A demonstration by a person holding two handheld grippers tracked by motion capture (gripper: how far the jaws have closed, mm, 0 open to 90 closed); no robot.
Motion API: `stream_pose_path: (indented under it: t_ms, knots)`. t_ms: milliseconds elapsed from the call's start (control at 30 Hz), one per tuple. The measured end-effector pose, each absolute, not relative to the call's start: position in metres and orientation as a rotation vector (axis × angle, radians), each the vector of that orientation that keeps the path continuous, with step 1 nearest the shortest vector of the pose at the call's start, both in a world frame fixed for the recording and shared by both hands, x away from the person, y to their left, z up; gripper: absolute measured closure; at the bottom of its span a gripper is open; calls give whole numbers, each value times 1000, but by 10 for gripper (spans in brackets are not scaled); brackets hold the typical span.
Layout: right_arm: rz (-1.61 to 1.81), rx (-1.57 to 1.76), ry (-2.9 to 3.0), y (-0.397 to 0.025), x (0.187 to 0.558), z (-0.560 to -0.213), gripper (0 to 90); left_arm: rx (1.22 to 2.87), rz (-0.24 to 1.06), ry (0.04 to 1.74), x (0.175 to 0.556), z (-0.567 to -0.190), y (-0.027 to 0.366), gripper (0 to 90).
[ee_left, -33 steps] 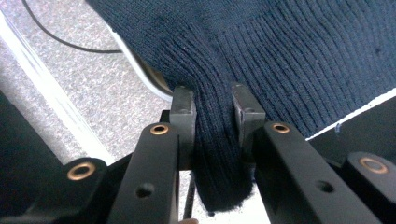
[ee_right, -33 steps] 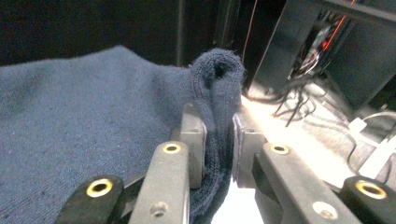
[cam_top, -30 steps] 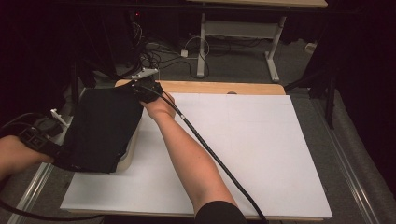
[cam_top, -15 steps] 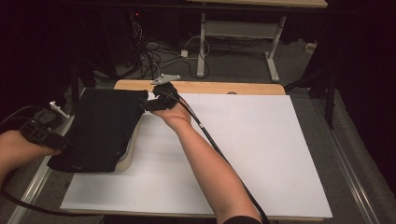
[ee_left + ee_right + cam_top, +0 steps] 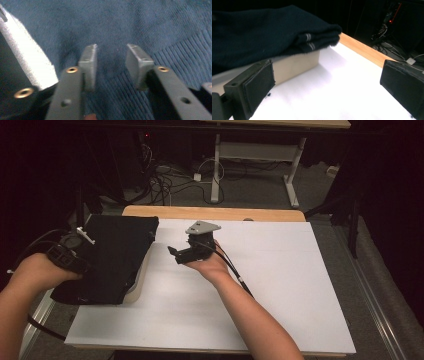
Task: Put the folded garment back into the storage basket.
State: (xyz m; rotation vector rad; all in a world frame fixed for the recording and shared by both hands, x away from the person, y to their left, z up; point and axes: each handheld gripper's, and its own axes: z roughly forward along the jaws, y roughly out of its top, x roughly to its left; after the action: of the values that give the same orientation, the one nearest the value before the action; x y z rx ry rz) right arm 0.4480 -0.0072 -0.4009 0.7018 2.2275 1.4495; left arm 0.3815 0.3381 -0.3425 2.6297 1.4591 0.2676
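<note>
The left hand-held gripper (image 5: 82, 237) hovers over the folded dark navy knitted garment (image 5: 112, 255), jaws parted with only fabric beneath them. The garment lies on a shallow beige box (image 5: 297, 65) at the left of the white-topped table (image 5: 280, 285). The right hand-held gripper (image 5: 175, 255) hangs released just beside the box, above the table.

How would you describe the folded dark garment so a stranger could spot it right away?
Start at the white table top and go to its left edge, where a low beige box sits. The folded dark knit garment lies on that box, the one soft, dark thing there.
</note>
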Motion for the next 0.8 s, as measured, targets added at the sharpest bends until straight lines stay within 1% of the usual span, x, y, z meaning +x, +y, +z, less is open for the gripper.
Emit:
stream_pose_path:
  t_ms: [133, 267, 400, 667, 800]
  knots:
    - [1453, 705, 2208, -28, 432, -406, 2, 2678, 288, 1434, 387, -352, 332, 748]
    - [1427, 708, 2190, -49, 416, -412, 1, 2712, 282, 1413, 391, -366, 329, 831]
    - [1422, 711, 2175, -69, 400, -417, 2, 2712, 267, 1420, 394, -377, 330, 858]
    - [1409, 704, 2141, -107, 365, -424, 1, 2723, 263, 1415, 398, -388, 330, 860]
    - [1386, 719, 2135, -126, 351, -428, 1, 2719, 240, 1408, 402, -393, 330, 860]
